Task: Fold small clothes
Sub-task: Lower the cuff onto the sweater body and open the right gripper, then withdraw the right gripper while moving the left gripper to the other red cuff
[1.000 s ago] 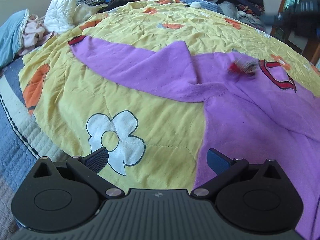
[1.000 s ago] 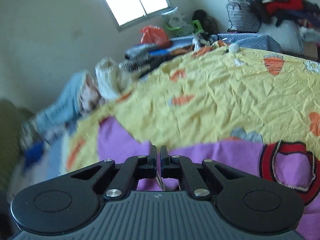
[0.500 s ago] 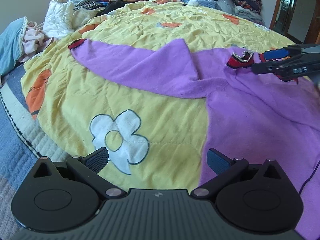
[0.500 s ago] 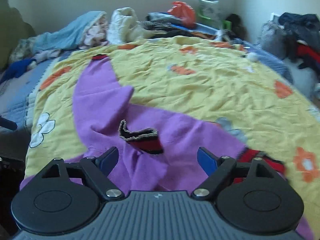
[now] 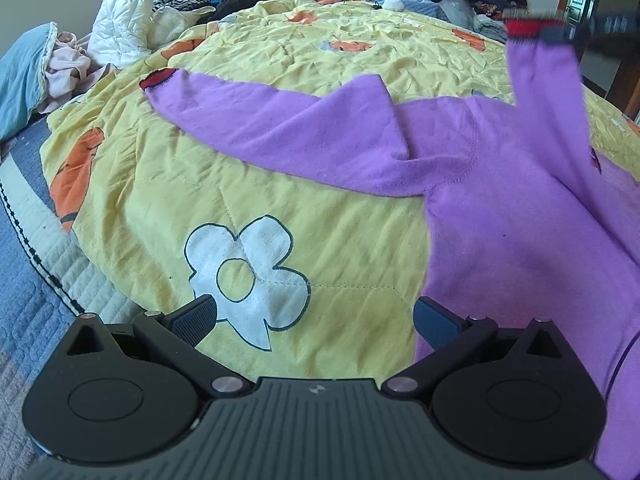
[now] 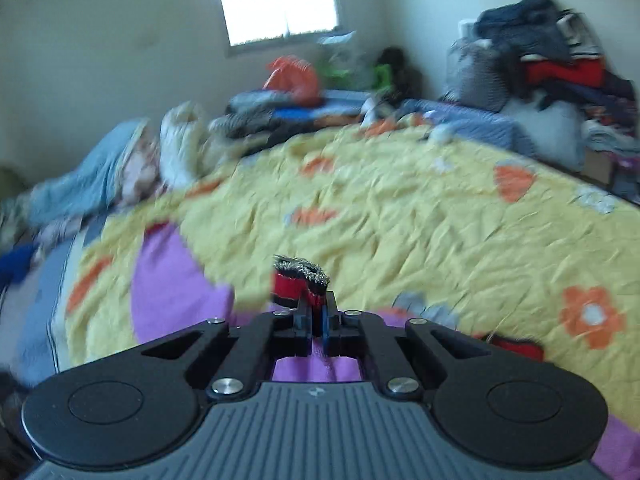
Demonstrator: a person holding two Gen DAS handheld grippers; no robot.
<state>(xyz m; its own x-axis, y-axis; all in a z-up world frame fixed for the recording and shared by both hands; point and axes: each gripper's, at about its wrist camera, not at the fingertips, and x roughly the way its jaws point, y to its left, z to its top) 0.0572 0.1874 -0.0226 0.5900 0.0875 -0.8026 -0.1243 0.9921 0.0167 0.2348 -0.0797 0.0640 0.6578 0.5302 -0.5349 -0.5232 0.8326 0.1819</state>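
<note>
A small purple sweater (image 5: 500,208) with red-and-black cuffs lies on a yellow flowered quilt (image 5: 280,208). One sleeve stretches left, its cuff (image 5: 158,78) flat on the quilt. My right gripper (image 6: 318,320) is shut on the other sleeve's red cuff (image 6: 298,284) and holds it up off the bed. In the left wrist view that raised sleeve (image 5: 548,80) hangs from the right gripper (image 5: 560,32) at the upper right. My left gripper (image 5: 314,320) is open low over the quilt, beside the sweater's left hem, with nothing between its fingers.
Loose clothes are heaped along the bed's far left side: a white padded jacket (image 5: 120,20), a blue garment (image 5: 24,76). An orange bag (image 6: 294,78) sits under the window. A tall pile of clothes (image 6: 552,56) stands at the back right. A grey quilted cover (image 5: 28,280) borders the quilt.
The right gripper opened over the sleeve cuff lying on the sweater, then closed on it and lifted it off the bed. The left gripper stayed where it was, open.
</note>
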